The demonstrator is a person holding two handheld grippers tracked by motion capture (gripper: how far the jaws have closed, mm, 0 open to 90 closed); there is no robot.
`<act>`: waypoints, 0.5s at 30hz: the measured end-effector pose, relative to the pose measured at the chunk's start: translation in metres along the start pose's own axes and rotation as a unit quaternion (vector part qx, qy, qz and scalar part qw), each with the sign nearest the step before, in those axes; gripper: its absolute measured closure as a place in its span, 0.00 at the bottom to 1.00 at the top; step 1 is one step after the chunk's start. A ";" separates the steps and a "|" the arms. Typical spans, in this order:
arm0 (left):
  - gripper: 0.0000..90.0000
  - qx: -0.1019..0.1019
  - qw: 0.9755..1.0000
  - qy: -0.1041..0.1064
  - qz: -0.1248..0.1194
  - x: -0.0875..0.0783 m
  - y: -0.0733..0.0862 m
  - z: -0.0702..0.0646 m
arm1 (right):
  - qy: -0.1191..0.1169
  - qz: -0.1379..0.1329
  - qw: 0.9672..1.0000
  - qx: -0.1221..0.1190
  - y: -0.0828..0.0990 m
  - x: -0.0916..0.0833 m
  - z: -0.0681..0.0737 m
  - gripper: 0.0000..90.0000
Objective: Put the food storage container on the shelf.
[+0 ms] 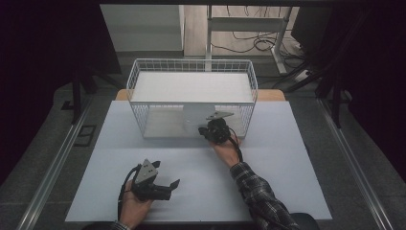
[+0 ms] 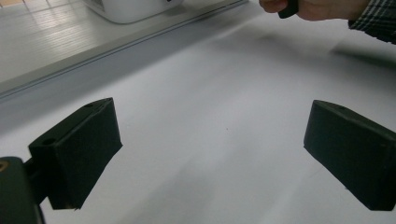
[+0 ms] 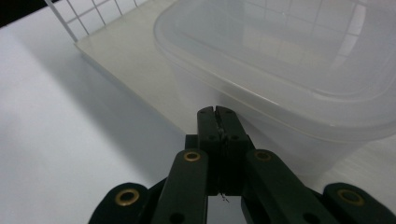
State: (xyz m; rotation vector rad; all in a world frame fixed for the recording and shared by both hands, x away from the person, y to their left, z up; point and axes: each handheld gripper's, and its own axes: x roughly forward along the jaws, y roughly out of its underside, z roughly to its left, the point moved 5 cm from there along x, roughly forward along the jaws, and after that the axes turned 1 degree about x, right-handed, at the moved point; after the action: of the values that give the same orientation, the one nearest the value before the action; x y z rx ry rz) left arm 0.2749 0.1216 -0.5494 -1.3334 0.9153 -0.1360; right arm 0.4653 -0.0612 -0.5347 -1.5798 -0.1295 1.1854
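A person sits at a white table (image 1: 268, 182) with a gripper in each hand. At the far side of the table stands a white wire basket (image 1: 191, 67), open toward the person, and inside it sits a clear plastic box (image 3: 299, 60) with a lid, resting on the basket's pale floor board.

The right gripper (image 1: 216, 128) is held at the front edge of the basket, near its right corner, by the right hand (image 1: 229, 152), whose checked sleeve (image 1: 258, 191) runs back toward the bottom of the high view. In the right gripper view its jaws are pressed together with nothing between them, and their tips sit just in front of the near wall of the plastic box; contact cannot be told.

The left gripper (image 1: 160, 184) rests low over the near left part of the table, held by the left hand (image 1: 134, 206), well apart from the basket. In the left gripper view its jaws stand wide apart over bare tabletop, gripping nothing, and the right hand shows at the top edge of that view
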 end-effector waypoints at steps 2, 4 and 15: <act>0.04 0.000 1.000 -0.003 0.003 0.000 0.001 0.001 | -0.001 0.000 1.000 -0.004 0.000 -0.002 0.002 0.96; 0.04 -0.004 1.000 -0.003 0.005 0.000 0.001 0.003 | -0.002 0.000 1.000 -0.004 0.000 -0.003 0.005 0.92; 0.04 -0.018 1.000 0.007 0.015 0.001 0.002 0.004 | -0.011 -0.008 1.000 -0.019 0.002 -0.016 0.019 0.65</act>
State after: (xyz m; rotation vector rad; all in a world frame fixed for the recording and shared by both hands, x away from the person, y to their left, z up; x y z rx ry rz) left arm 0.2768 0.1250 -0.5519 -1.3523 0.9535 -0.1062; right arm 0.4430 -0.0589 -0.5244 -1.5970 -0.1798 1.1944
